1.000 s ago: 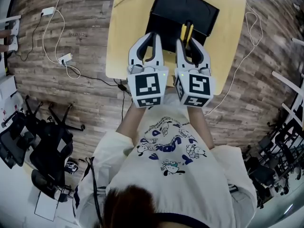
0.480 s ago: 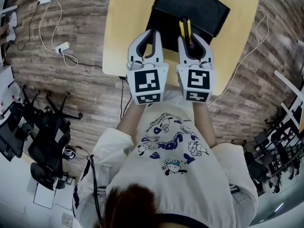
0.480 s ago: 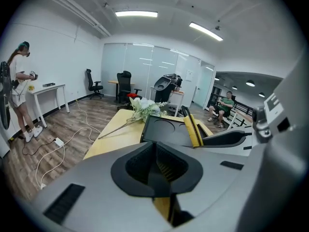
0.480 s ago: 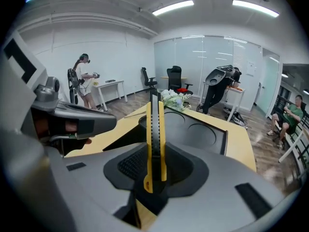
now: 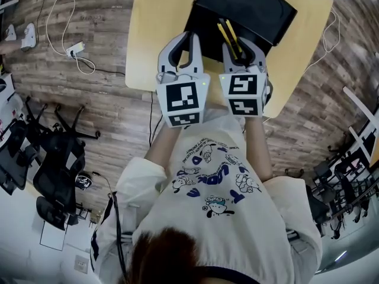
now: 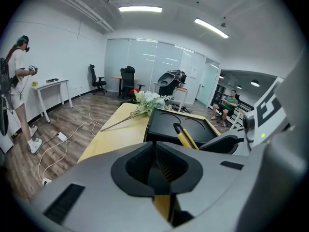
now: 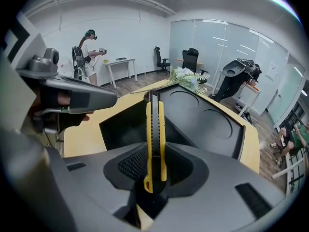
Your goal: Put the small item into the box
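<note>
A yellow and black utility knife (image 5: 228, 38) (image 7: 155, 129) sticks out forward from my right gripper (image 5: 240, 47) (image 7: 155, 164), which is shut on it. The blade end hangs over the open black box (image 5: 204, 18) (image 7: 123, 124) on the yellow table (image 5: 157, 34). The box lid (image 7: 207, 117), with two round recesses, lies back beyond the opening. My left gripper (image 5: 188, 40) (image 6: 155, 164) is level with the right one at the box's near left corner, shut with nothing in it. In the left gripper view the knife (image 6: 186, 138) shows over the box (image 6: 166, 127).
A flower sprig (image 6: 145, 103) (image 7: 186, 76) lies at the table's far end. Cables and a power strip (image 5: 74, 49) trail on the wood floor to the left. Office chairs (image 5: 53, 170) stand nearby. A person with a headset (image 7: 89, 50) stands by a white desk.
The knife now angles a little leftward and reaches further over the box. Both grippers sit slightly closer to the box; the left one stays shut and empty.
</note>
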